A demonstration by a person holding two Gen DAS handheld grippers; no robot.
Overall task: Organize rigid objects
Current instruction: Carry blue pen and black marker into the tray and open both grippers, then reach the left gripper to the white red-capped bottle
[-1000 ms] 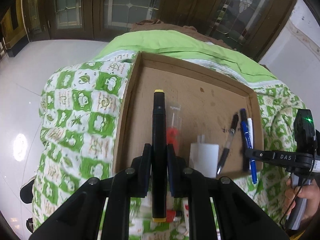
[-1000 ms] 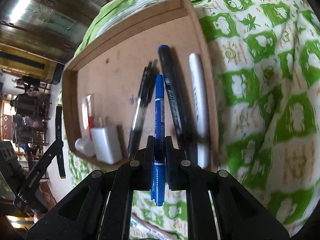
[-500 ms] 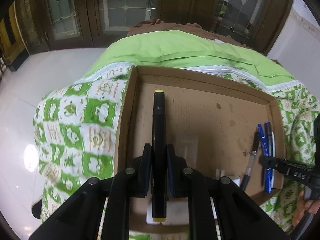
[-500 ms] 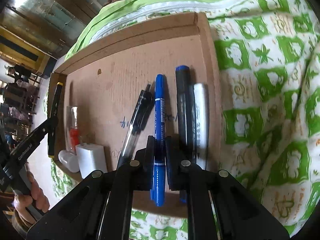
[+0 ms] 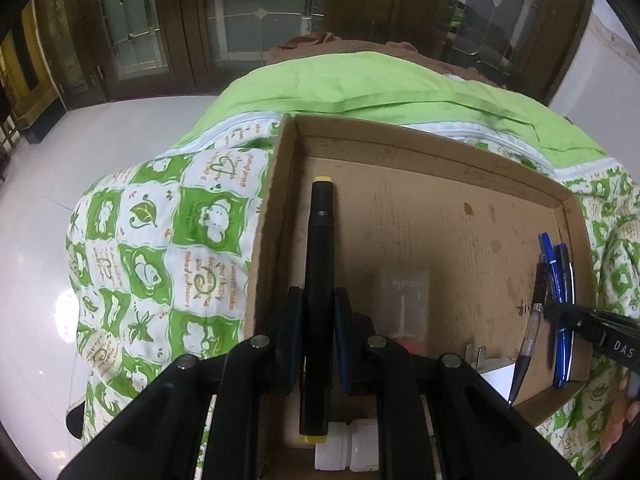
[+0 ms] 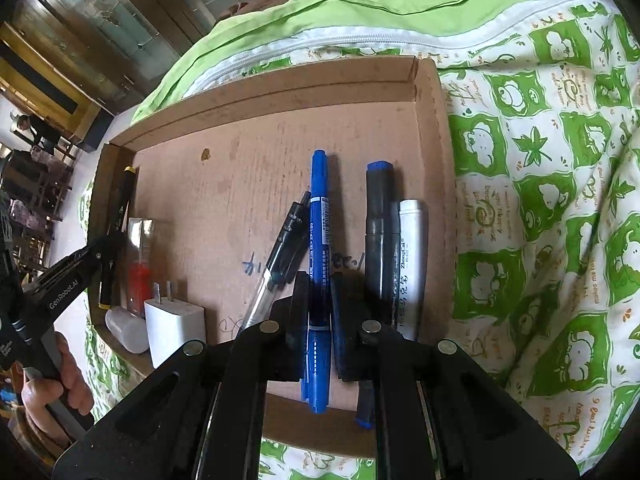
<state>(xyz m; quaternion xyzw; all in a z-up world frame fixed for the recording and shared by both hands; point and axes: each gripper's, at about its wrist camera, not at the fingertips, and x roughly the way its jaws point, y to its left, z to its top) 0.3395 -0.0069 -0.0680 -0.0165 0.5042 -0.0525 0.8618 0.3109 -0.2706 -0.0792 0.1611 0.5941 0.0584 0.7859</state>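
A shallow cardboard tray lies on a green patterned cloth. My left gripper is shut on a black marker with yellow ends, held lengthwise over the tray's left side, close to the left wall. My right gripper is shut on a blue pen above the tray's right part. Beside that pen lie a clear black pen, a grey marker with a blue cap and a white marker.
A white plug adapter, a white cylinder and a clear case with a red piece sit at the tray's near left. The cloth drops off to a white floor on the left. A hand holds the left gripper.
Both grippers have moved forward over the tray with their pens still held. The black marker has shifted from above the tray's near edge to well inside, along the left wall.
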